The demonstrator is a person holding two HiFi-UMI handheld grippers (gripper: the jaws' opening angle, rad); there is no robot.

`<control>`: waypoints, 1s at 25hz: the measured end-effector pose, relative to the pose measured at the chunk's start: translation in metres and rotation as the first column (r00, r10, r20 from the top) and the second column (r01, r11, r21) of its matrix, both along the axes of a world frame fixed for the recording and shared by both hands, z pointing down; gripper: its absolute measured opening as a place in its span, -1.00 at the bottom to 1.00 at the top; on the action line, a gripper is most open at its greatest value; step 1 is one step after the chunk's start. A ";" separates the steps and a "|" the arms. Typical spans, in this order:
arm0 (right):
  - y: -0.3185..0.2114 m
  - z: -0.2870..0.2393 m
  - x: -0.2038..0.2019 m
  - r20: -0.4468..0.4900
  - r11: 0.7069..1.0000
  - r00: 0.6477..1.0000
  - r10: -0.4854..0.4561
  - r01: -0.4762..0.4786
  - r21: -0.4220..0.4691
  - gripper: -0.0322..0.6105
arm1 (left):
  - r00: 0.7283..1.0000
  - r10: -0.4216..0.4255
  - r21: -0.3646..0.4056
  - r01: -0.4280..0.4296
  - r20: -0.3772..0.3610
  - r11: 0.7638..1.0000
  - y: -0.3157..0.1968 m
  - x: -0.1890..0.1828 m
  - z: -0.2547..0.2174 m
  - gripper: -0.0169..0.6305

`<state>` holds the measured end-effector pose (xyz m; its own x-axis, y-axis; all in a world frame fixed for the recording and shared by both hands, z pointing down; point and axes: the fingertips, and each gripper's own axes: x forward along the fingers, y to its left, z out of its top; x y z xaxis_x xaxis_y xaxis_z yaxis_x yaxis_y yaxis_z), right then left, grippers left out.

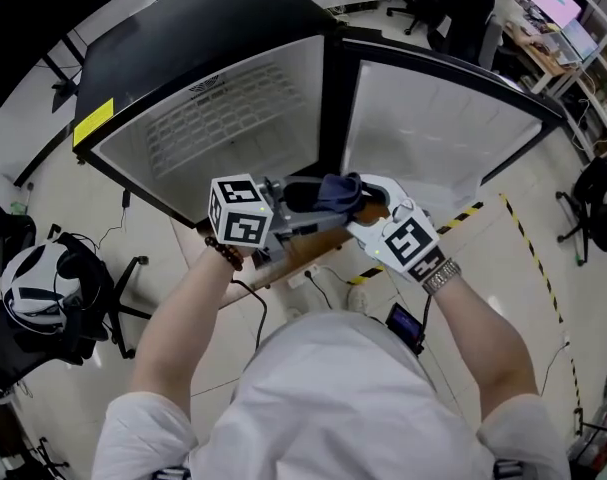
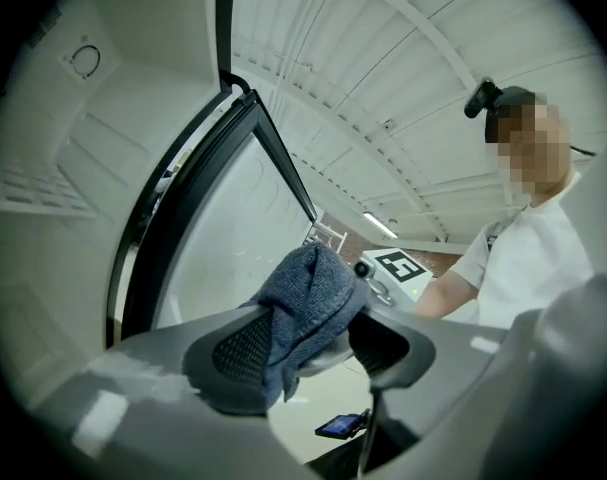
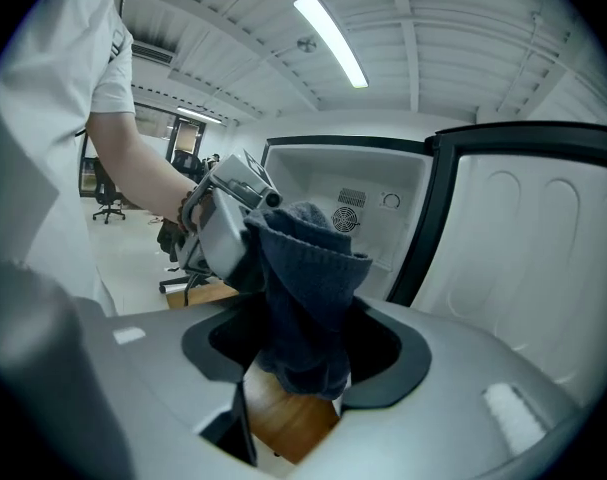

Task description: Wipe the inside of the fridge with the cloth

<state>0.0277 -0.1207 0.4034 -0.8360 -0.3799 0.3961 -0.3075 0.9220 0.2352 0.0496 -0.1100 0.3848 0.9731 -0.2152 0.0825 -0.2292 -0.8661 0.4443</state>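
The dark blue cloth (image 1: 338, 190) is bunched in the air just in front of the open fridge (image 1: 223, 118), where the two grippers meet tip to tip. It drapes over one finger of the left gripper (image 2: 313, 343), whose jaws stand apart with a clear gap to the other pad. From there it hangs down between the spread jaws of the right gripper (image 3: 303, 353), with dark pad showing on either side of it, so neither gripper pinches it.

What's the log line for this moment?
left gripper open, cloth draped on it | right gripper open around cloth | fridge open, cloth outside it
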 end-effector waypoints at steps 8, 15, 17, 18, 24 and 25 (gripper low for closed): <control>-0.019 -0.007 0.028 0.084 0.994 0.991 0.107 -0.104 -0.038 -0.45 | 0.992 -0.121 0.060 0.120 0.020 0.991 -0.025 -0.007 -0.004 -0.14; -0.049 -0.024 0.052 0.135 0.968 0.960 0.247 -0.250 0.004 -0.45 | 0.910 -0.388 0.200 0.357 0.145 0.912 -0.065 -0.020 0.017 -0.19; -0.058 -0.030 0.058 0.150 0.957 0.947 0.284 -0.289 0.016 -0.45 | 0.872 -0.459 0.219 0.421 0.169 0.880 -0.074 -0.022 0.026 -0.23; -0.062 -0.034 0.061 0.158 0.952 0.941 0.298 -0.305 0.021 -0.45 | 0.853 -0.489 0.224 0.449 0.180 0.865 -0.079 -0.023 0.031 -0.23; -0.079 -0.054 0.057 0.203 0.933 0.917 0.344 -0.358 0.033 -0.45 | 0.778 -0.560 0.230 0.512 0.284 0.828 -0.099 -0.012 0.071 -0.28; -0.081 -0.059 0.053 0.213 0.932 0.914 0.346 -0.361 0.036 -0.45 | 0.770 -0.563 0.226 0.516 0.301 0.826 -0.102 -0.009 0.078 -0.28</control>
<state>0.0811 -0.2016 0.3444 -0.7002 -0.6868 0.1951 -0.6579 0.7268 0.1973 0.0406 -0.2115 0.4627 0.6069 -0.7272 0.3209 -0.7904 -0.5947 0.1470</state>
